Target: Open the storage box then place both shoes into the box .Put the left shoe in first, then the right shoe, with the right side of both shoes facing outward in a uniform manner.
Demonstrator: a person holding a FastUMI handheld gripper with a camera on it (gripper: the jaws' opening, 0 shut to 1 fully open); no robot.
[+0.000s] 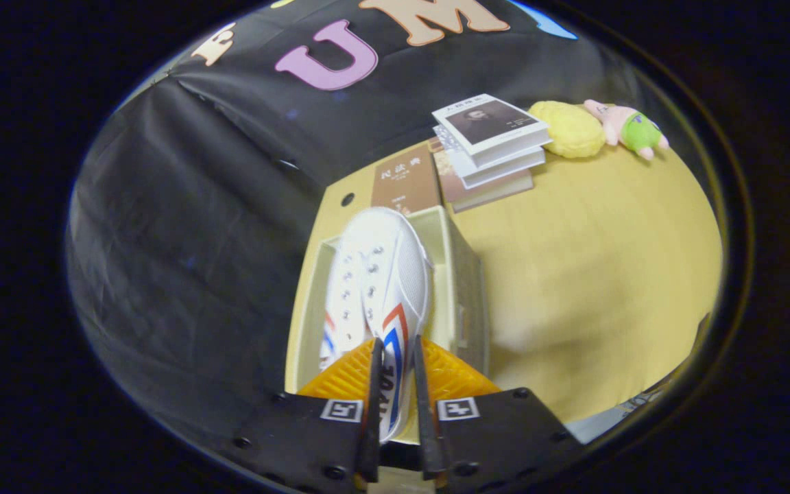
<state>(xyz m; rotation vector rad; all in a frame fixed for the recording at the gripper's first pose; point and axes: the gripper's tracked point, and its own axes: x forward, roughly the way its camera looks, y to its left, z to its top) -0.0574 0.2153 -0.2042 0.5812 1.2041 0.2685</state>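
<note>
A white canvas shoe (385, 274) with red and blue stripes on its side hangs toe-forward between my fingers, held by its heel edge. My gripper (395, 363) is shut on the shoe, both fingers pressing its heel wall. Below and around the shoe is the open pale storage box (453, 274), standing on the yellow table. The shoe is over the box's opening, its toe reaching toward the far wall of the box. Whether another shoe lies inside the box is hidden by the held shoe.
A stack of books (491, 144) lies beyond the box, with a brown book (405, 182) beside it. A yellow plush (570, 129) and a pink and green plush toy (625, 127) lie at the table's far end. The yellow table (594, 274) spreads to the right of the box.
</note>
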